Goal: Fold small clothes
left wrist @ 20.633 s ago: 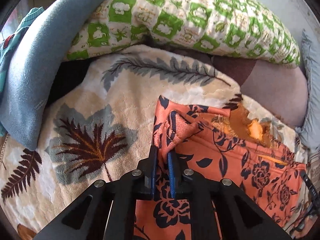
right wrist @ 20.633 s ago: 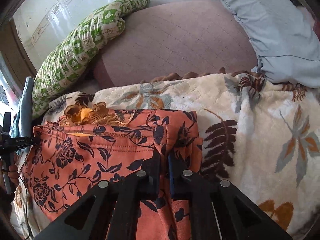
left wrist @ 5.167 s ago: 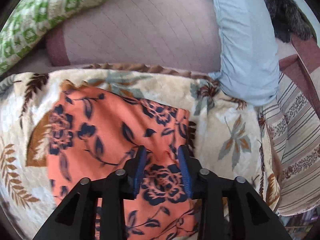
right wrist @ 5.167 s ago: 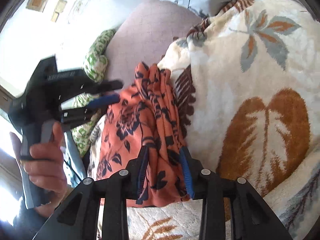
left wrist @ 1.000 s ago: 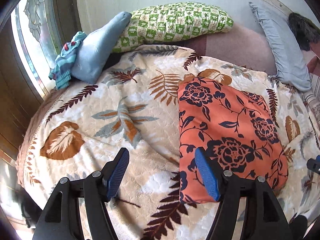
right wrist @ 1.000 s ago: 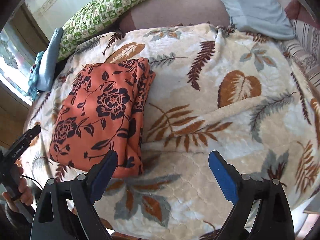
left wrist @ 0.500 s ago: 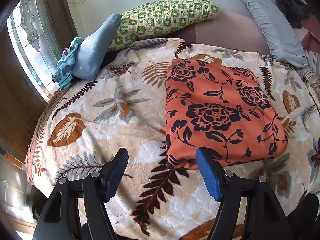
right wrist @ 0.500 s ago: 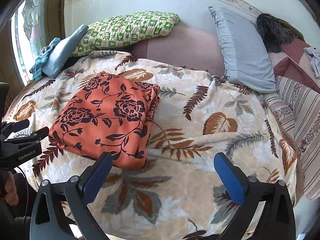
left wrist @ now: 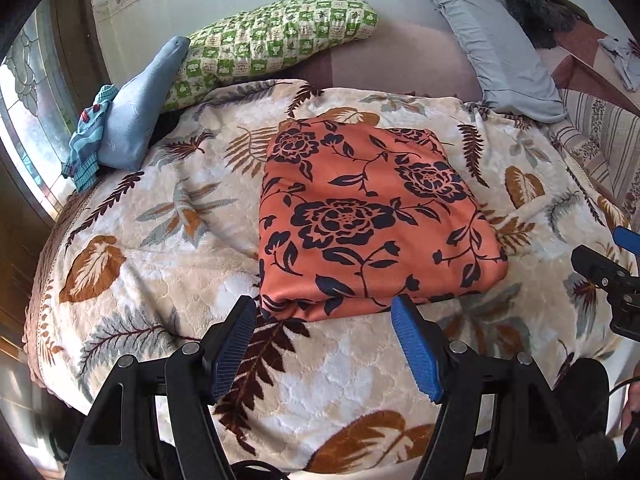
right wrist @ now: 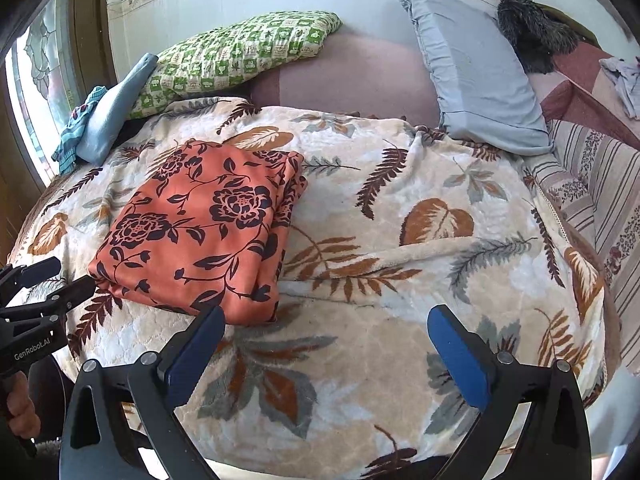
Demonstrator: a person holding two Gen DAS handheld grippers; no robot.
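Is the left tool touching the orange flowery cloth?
Apart. In the left wrist view the left tool is wide open, with leafy blanket showing between its fingertips and the orange flowery cloth.

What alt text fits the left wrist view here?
A folded orange flowered garment lies flat on a leaf-print blanket, just beyond the open, empty left gripper. Pillows line the far wall, and the right gripper's tip shows at the right edge.

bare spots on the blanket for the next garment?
Free: the leaf blanket between the folded orange garment and the grey-blue pillow, and the near edge below the garment. Crowded: far-left corner, with the blue cloths and green pillow.
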